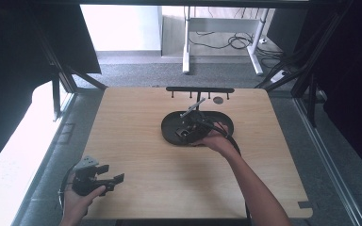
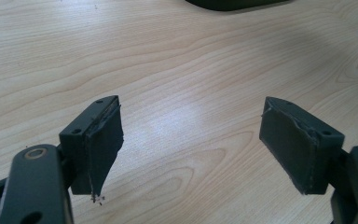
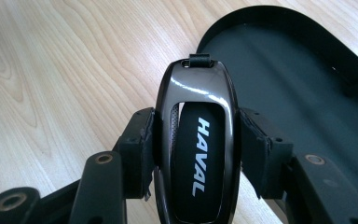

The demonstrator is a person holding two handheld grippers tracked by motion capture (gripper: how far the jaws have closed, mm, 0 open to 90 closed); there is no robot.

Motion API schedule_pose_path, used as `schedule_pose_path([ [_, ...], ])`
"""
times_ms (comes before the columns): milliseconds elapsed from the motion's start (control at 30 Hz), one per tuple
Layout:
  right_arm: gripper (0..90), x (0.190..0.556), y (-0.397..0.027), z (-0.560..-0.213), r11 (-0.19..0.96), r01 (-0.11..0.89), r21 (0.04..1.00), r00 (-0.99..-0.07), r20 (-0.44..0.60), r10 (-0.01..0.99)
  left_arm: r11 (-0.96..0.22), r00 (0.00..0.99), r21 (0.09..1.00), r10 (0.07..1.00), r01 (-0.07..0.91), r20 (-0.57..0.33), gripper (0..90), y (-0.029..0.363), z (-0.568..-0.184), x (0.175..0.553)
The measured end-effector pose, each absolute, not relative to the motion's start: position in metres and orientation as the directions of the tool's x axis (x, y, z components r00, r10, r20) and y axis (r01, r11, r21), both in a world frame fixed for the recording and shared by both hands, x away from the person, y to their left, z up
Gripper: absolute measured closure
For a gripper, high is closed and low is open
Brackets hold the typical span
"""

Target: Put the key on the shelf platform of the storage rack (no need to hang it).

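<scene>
**Car key pinched over the black tray, not yet set down**

Nearest, at about 7 o'clock on the desk (image 1: 136,155): left tongs (image 1: 112,175) spread wide and empty, parked at the desk's near left edge. Between the worn, frayed rubber pads (image 2: 105,140), nothing but pale wood grain, smooth with a soft sheen.

Farther in, close to the centre and a touch toward 12 o'clock: right tongs (image 1: 185,133) pressed onto a car key (image 3: 197,140), one pad on each long side. Key glossy and dark, a rounded elongated body with a cut-out frame around a matte black insert bearing white "HAVAL" lettering, a small loop at its tip. Held lengthwise along the tongs, tip pointing away, near the left end of the tray (image 3: 298,84).

Tray: black, oval, shallow, low raised rim, flat matte floor, bare as far as seen from the right gripper view.

Beyond it, at 12 o'clock along the far edge: a slim black rack (image 1: 200,89) with small pegs hanging beneath.

Progress, as a judgement: grasp and carry done, key secure over the tray's left end; still left, either lowering and releasing it into the tray or taking it on toward the pegs. Which of the two, impossible to tell.
</scene>
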State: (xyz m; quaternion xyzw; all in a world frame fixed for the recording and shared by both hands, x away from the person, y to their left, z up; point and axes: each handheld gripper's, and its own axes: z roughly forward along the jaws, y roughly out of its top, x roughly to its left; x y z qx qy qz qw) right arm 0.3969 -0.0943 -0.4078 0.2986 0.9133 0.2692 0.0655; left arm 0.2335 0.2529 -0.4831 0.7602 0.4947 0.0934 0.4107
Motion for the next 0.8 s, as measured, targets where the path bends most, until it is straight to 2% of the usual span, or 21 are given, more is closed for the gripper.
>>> schedule_pose_path([
  [800, 49.1, 0.419, -0.109, -0.410, 0.657, 0.539, 0.527, -0.785, 0.029, 0.619, -0.172, 0.491, 0.716, 0.830, 0.676, -0.264, 21.6, 0.254, -0.482, 0.233],
])
